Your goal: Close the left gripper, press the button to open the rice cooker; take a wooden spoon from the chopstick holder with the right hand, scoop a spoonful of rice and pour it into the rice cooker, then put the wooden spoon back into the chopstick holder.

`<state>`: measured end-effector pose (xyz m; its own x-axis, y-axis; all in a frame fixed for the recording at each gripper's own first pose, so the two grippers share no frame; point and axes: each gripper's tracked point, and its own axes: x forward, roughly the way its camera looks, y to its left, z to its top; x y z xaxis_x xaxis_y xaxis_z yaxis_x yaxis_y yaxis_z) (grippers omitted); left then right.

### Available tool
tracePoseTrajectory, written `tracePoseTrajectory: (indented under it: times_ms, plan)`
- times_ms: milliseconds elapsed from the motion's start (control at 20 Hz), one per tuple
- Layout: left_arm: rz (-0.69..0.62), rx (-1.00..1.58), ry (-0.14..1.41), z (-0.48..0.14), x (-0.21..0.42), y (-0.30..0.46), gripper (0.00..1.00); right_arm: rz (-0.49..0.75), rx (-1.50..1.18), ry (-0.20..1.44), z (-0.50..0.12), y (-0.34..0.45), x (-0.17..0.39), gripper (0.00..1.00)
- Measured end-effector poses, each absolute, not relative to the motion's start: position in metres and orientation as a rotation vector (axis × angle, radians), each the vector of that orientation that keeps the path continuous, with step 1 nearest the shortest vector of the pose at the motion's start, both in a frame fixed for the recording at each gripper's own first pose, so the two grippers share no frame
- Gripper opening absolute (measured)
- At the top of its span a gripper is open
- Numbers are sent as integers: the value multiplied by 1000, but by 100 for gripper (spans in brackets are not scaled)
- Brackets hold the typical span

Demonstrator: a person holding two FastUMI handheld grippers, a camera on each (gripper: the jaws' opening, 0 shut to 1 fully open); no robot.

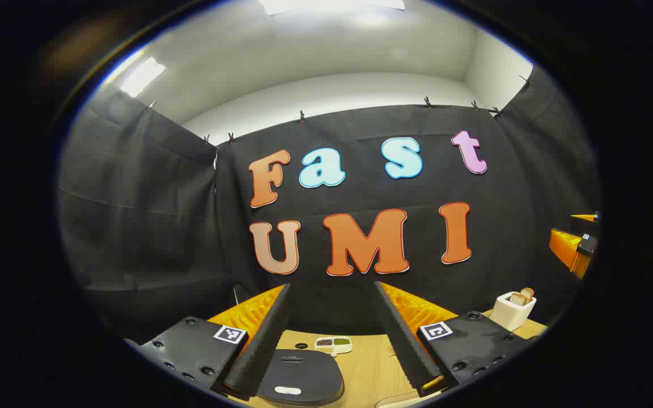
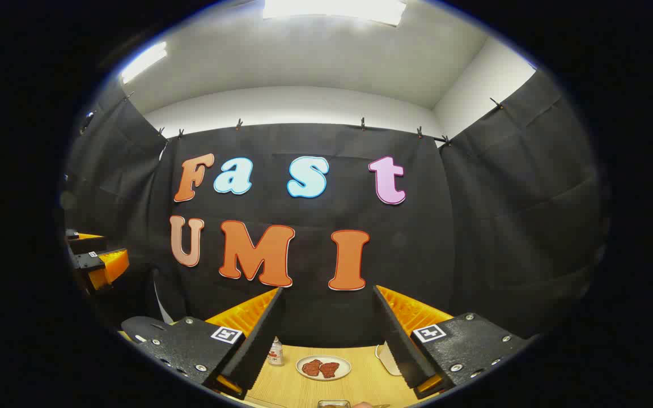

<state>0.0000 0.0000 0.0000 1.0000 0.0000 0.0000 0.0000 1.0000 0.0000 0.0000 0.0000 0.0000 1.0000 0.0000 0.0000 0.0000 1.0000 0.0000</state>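
Above a wooden table ringed by black cloth, the left gripper hangs with its fingers spread wide and nothing between them. Below and between those fingers lies the dark lid of the rice cooker, shut, with a pale button near its front edge. Just beyond the cooker sits a small tray divided into compartments of reddish, green and pale contents. Farther right on the table stands a white holder with wooden ends poking from its top. At the far right edge of the left gripper view, the right gripper shows well apart from the holder.

On its own view, the right gripper is likewise wide open and empty, held above the same table. Between its fingers, farther off, rest a white plate with two reddish pieces, a small bottle to the plate's left, and a pale object partly hidden behind the right-hand finger. At the left edge of that view the left gripper is seen in the distance.
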Motion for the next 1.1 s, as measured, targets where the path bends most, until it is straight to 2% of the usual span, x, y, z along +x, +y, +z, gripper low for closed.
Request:
tracePoseTrajectory:
  times_ms: [850,900,950,1000,1100]
  plan:
    - [-17,-30,27,-10,-3,-4,100,-25,-10,-26,9,-12,-7,94]
    - [-5,-34,27,-10,-1,0,95,-25,-7,-23,8,-13,-7,94]
    - [11,-37,30,-11,2,6,95,-20,0,-18,7,-12,-6,94]
    - [22,-37,38,-14,5,10,87,-14,9,-7,4,-10,-4,94]
    - [49,-36,56,-19,7,21,96,6,22,24,-4,-5,-4,94]
